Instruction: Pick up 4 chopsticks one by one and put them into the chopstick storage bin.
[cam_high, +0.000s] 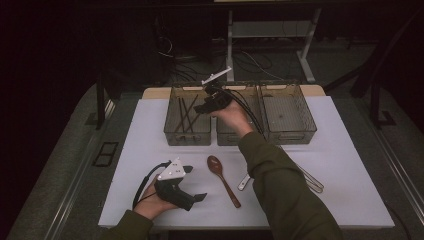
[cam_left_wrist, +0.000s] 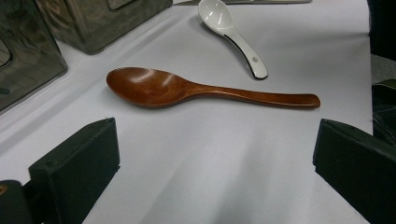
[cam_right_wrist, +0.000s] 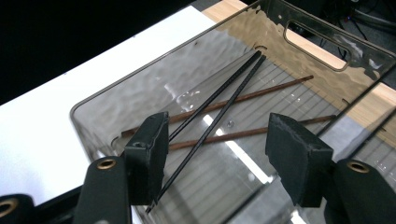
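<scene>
Chopsticks are lying inside the leftmost smoky translucent plastic bin (cam_high: 187, 135), under the right gripper (cam_high: 207, 103): two thin black chopsticks (cam_right_wrist: 219, 105) and two reddish-brown wooden chopsticks (cam_right_wrist: 261, 91); in the right gripper view the black pair is lying side by side, long axis running from about 7 o'clock up to 1 o'clock, tips pointing toward the bin's far wall with its handle slot; the brown pair is crossing beneath them, running from roughly 8 o'clock to 2 o'clock; in the high view all four are showing as a loose crossed bundle pointing mostly toward 12 o'clock. The right gripper is hanging over that bin's right edge, its jaws standing apart with nothing between the pads and the black chopsticks lying free below; the left gripper (cam_high: 192, 197) is resting low at about 7 o'clock on the white table cover (cam_high: 140, 150), its jaws spread wide and gripping nothing; just ahead of it a brown wooden spoon (cam_left_wrist: 187, 88) is lying flat, bowl up, handle pointing toward 5 o'clock in the high view; beyond that a white ceramic spoon (cam_left_wrist: 233, 32) is lying beside the person's right sleeve (cam_high: 285, 190).
</scene>
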